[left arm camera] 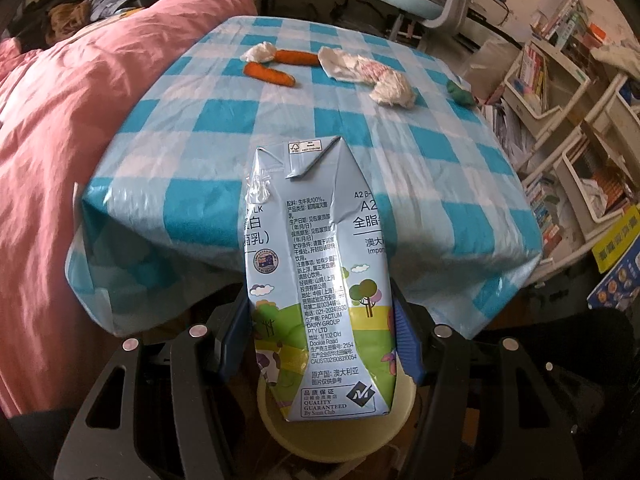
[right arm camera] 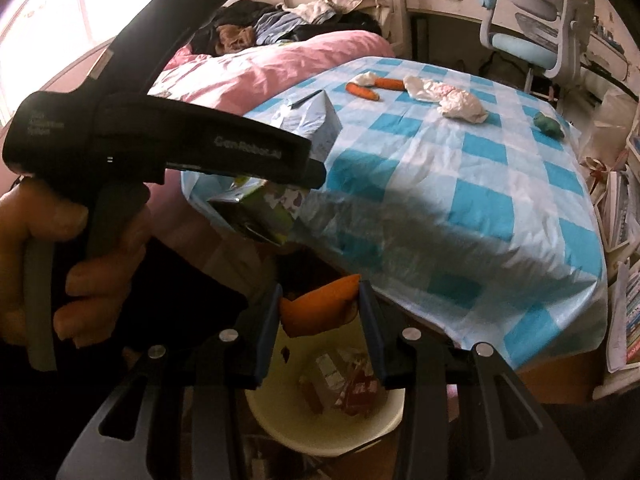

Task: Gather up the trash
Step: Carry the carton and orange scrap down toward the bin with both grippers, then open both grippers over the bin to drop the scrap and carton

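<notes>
Left wrist view: my left gripper (left arm camera: pixel 320 344) is clamped on a milk carton (left arm camera: pixel 316 276), blue pads pressing both its sides near the lower half. The carton's long axis runs up the frame, folded top toward the table (left arm camera: pixel 460 184). The pale bin (left arm camera: pixel 332 436) lies directly below the carton, at the bottom centre of the frame, so I judge the drop is straight down. More trash sits on the table, upper centre: crumpled tissues (left arm camera: pixel 390 90) and two carrots (left arm camera: pixel 268 74).

Right wrist view: my right gripper (right arm camera: pixel 320 312) is closed to a narrow gap on an orange peel (right arm camera: pixel 320 308). The bin (right arm camera: pixel 280 428) is right beneath it, bottom centre, wrappers already inside. The left gripper and carton fill the upper left, at a similar closeness to the bin.
</notes>
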{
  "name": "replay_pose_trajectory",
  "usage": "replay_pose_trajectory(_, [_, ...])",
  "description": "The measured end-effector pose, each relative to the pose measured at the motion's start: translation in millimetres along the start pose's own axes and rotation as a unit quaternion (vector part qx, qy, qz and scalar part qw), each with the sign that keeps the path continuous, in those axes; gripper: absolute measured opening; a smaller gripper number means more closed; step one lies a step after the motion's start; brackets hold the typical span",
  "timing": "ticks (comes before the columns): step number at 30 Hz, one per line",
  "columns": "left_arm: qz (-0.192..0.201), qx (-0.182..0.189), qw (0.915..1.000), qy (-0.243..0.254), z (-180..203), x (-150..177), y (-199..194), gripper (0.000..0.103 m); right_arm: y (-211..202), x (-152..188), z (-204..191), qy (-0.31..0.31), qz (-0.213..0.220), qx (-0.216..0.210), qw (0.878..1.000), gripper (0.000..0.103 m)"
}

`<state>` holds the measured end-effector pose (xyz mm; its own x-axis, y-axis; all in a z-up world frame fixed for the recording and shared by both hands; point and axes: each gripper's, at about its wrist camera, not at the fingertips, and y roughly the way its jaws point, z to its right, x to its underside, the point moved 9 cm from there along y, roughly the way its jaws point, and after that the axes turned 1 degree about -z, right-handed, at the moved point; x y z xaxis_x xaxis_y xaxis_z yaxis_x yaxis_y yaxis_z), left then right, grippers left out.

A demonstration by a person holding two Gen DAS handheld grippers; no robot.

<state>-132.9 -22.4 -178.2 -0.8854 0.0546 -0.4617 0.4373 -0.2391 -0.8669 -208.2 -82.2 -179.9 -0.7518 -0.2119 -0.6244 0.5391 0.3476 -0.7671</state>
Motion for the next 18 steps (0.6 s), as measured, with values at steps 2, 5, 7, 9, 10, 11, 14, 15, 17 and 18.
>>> replay_pose_trajectory(2, [-0.003,-0.001,1.0,0.003,1,7,-1,0.059,0,4,-3,-0.002,-0.005,-0.002,1.0,0.039])
replay_pose_trajectory(5, [-0.009,-0.002,0.9999,0.005,2,17,-2,0.059,-3,12,-7,-0.007,-0.012,-0.003,1.0,0.039])
replay_pose_trajectory(7, [-0.012,-0.003,0.9999,0.006,3,23,-3,0.059,-5,17,-9,-0.007,-0.013,-0.003,1.0,0.039])
replay_pose_trajectory(9, [-0.013,-0.004,0.9999,0.006,3,28,-4,0.059,-7,19,-10,-0.007,-0.013,-0.003,1.0,0.039])
replay_pose_trajectory(10, [-0.013,-0.004,0.9999,0.007,3,29,-4,0.059,-7,19,-10,-0.007,-0.013,-0.003,1.0,0.039])
replay_pose_trajectory(11, [-0.013,-0.005,0.9999,0.006,2,31,-5,0.059,-8,20,-10,-0.007,-0.013,-0.002,1.0,0.039])
replay_pose_trajectory(14, [-0.014,-0.005,0.9999,0.006,2,35,-7,0.059,-8,21,-11,-0.009,-0.013,-0.002,1.0,0.039])
replay_pose_trajectory(15, [-0.014,-0.005,0.9999,0.006,2,35,-7,0.059,-8,21,-11,-0.01,-0.014,-0.002,1.0,0.039])
replay_pose_trajectory(17, [-0.014,-0.005,0.9999,0.007,2,40,-8,0.059,-8,22,-11,-0.01,-0.016,-0.002,1.0,0.039])
replay_pose_trajectory(18, [-0.015,-0.006,0.9998,0.007,2,43,-8,0.059,-8,24,-12,-0.011,-0.017,-0.001,1.0,0.039])
